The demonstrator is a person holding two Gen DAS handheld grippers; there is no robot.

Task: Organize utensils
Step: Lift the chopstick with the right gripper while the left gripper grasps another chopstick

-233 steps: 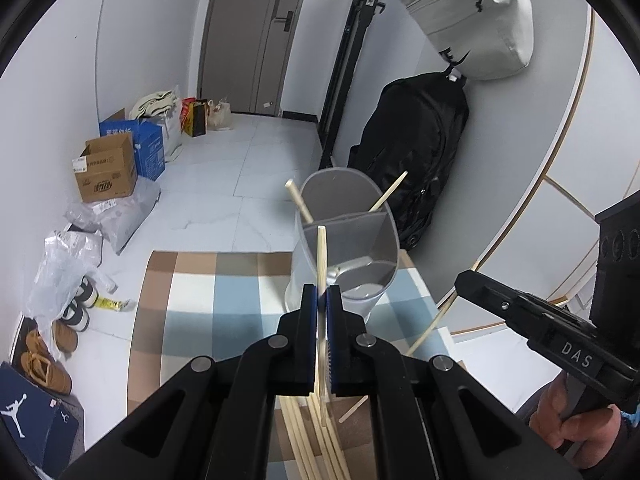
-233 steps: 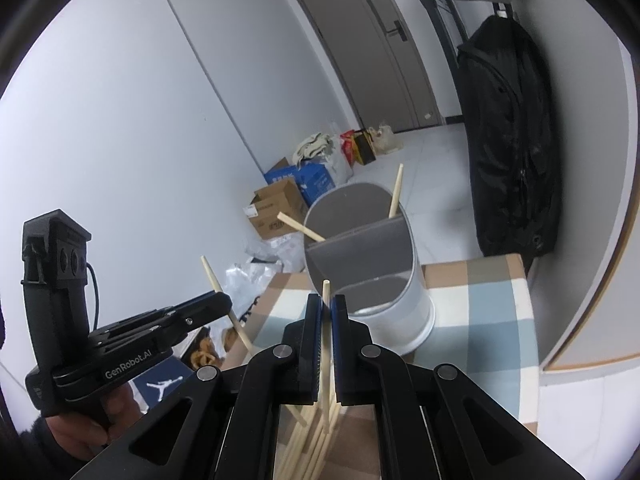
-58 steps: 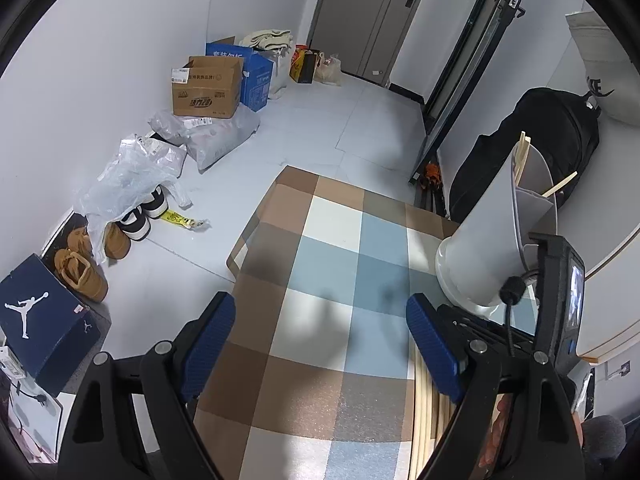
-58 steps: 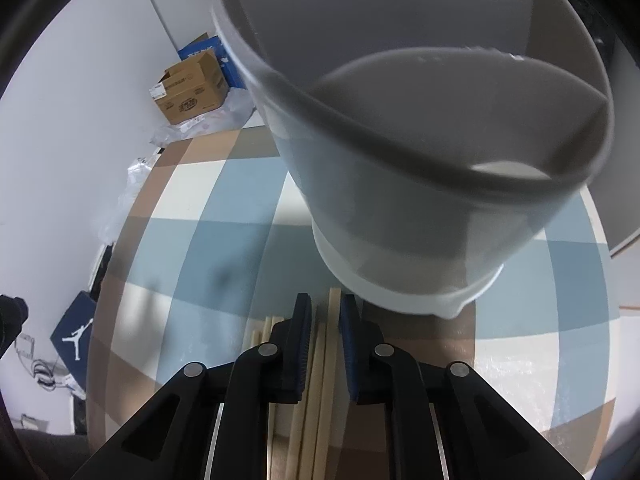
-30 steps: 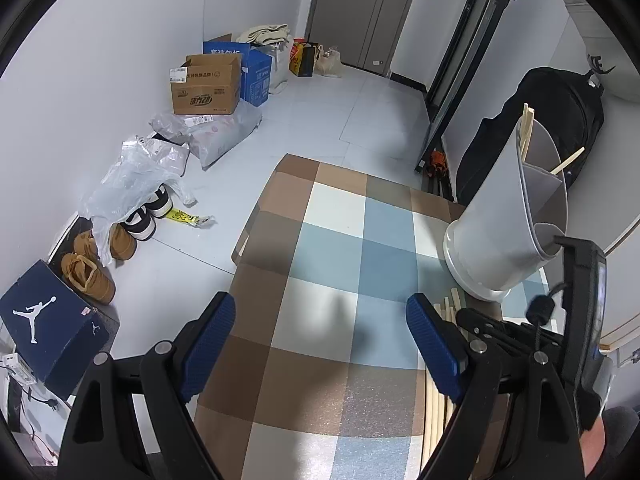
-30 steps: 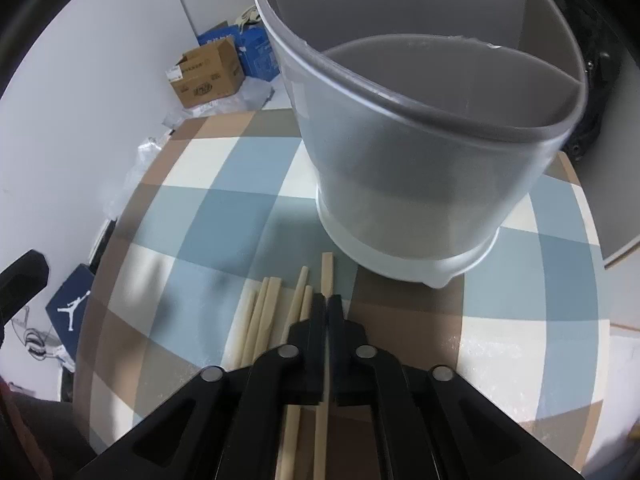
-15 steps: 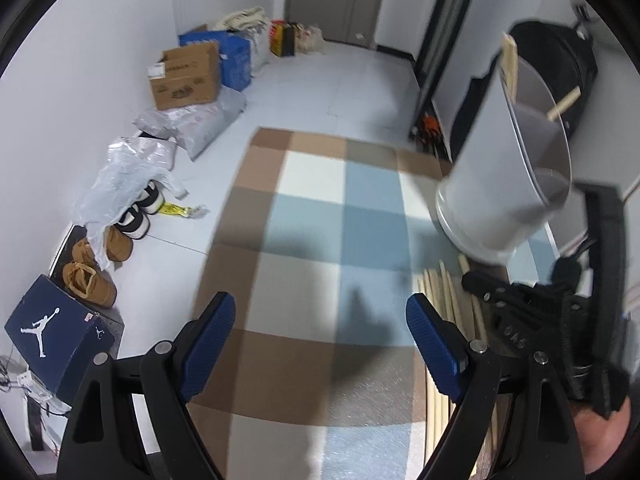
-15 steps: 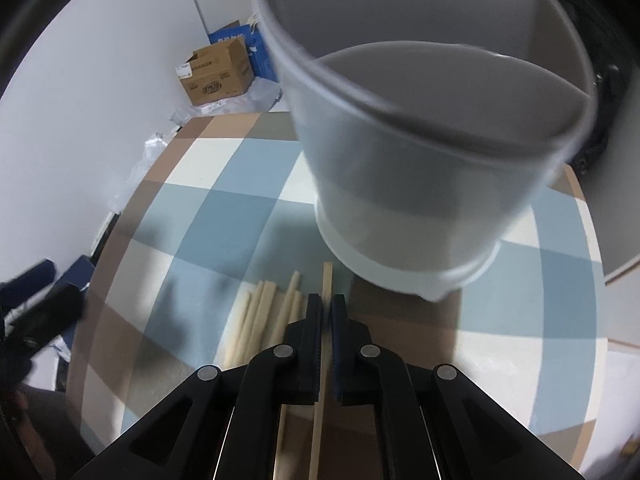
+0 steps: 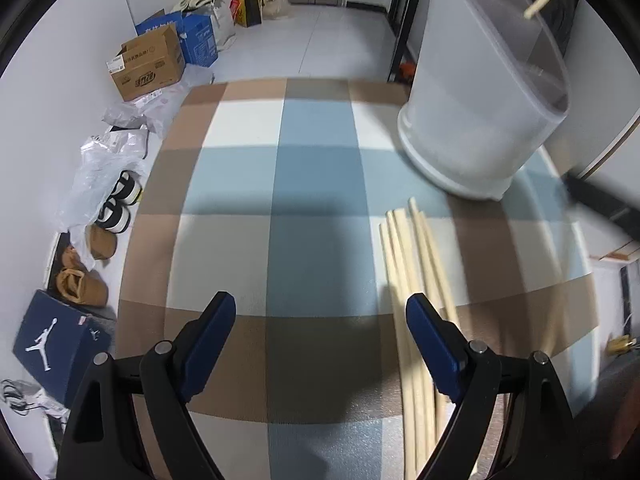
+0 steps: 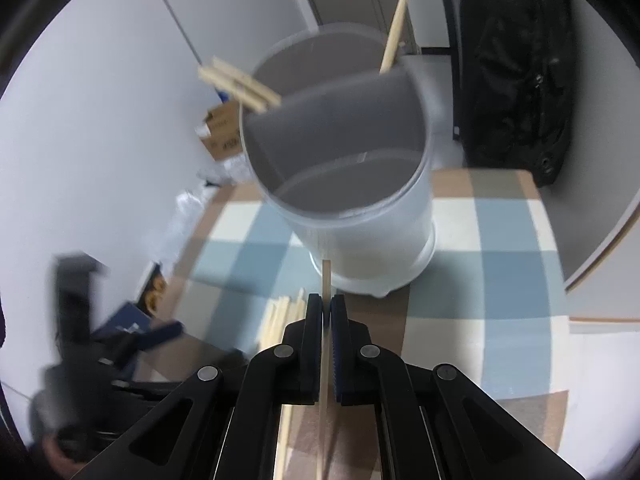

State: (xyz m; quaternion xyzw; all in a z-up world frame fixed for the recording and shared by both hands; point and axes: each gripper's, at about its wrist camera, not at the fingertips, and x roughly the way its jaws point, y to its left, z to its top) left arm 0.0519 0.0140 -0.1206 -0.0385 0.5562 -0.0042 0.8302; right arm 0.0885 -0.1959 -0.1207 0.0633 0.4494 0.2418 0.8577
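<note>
chopstick [image 10: 325, 280] clamped in right gripper [image 10: 326, 312], seen only there; left gripper [image 9: 320, 320] spread, empty.

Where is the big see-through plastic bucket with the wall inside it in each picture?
Left wrist view: the translucent divided plastic container is at the upper right, beyond the loose wooden chopsticks.
Right wrist view: it fills the upper middle, just past the closed jaws.
Shared landmark: the brown cardboard box by the wall.
</note>
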